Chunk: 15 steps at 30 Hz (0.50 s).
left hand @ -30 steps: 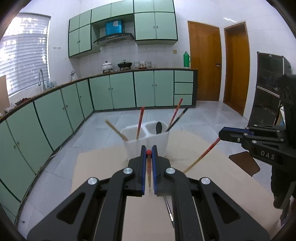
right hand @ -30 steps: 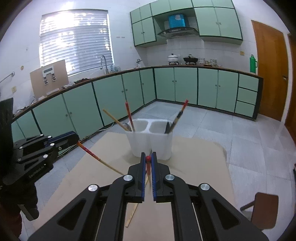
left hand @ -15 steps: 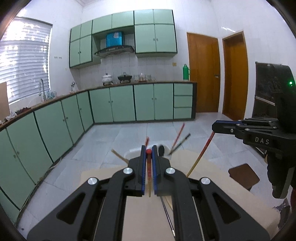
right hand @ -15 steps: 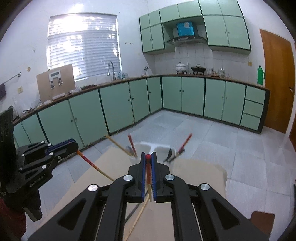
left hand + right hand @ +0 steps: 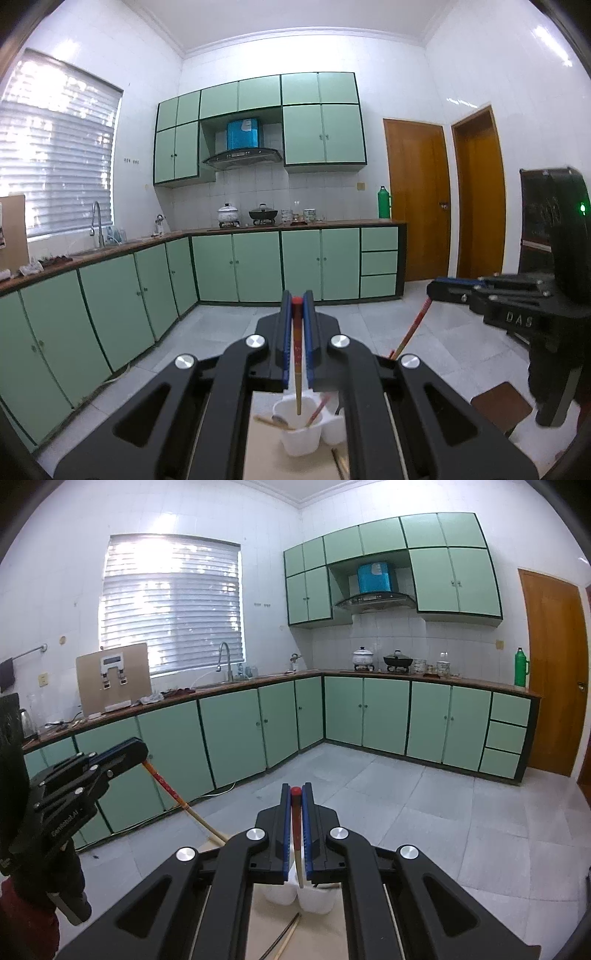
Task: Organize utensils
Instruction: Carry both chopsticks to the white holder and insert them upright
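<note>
Chopsticks: one red-topped stick (image 5: 296,354) clamped in left claw (image 5: 296,314), another (image 5: 296,830) clamped in right claw (image 5: 296,805). Both hang tip-down over the white two-cup holder (image 5: 301,432) on the table (image 5: 266,458), probably lined up for dropping in. Loose stick (image 5: 284,938) lies beside holder.

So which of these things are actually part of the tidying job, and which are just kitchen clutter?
Part of the job:
- left gripper, shut on a red-tipped wooden chopstick
- right gripper, shut on another red-tipped chopstick
- white plastic two-compartment utensil holder
- loose chopsticks on the table

Just lying about:
- green flask
- white pot
- black wok
- brown stool
</note>
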Available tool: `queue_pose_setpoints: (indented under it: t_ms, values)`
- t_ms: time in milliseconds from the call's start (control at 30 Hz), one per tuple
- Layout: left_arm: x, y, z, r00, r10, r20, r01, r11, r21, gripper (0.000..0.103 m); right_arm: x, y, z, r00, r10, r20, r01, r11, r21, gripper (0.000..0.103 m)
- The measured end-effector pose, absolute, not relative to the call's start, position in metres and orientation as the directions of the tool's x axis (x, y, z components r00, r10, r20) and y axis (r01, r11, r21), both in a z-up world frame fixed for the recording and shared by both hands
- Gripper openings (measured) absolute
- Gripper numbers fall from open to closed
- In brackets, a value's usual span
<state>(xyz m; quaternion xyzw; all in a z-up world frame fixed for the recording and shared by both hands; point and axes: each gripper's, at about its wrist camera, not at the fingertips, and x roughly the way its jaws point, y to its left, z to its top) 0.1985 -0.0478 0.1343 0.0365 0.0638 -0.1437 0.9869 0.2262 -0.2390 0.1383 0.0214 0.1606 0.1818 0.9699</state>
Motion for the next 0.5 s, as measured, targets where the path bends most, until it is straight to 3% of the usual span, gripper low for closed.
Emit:
queue_pose_setpoints:
  t_ms: [167, 500]
  values:
    - [0.232, -0.056, 0.116, 0.947, -0.268, -0.179, 0.275, 0.961, 0.020, 0.005, 0.256, -0.236, 0.120, 0.898, 0.306, -0.315, -0.296, 0.952, 0.081, 0.006]
    - [0.285, -0.058, 0.070, 0.915, -0.258, -0.310, 0.270, 0.963, -0.004, 0.005, 0.302, -0.228, 0.070, 0.853, 0.301, -0.425, -0.289, 0.953, 0.094, 0.006]
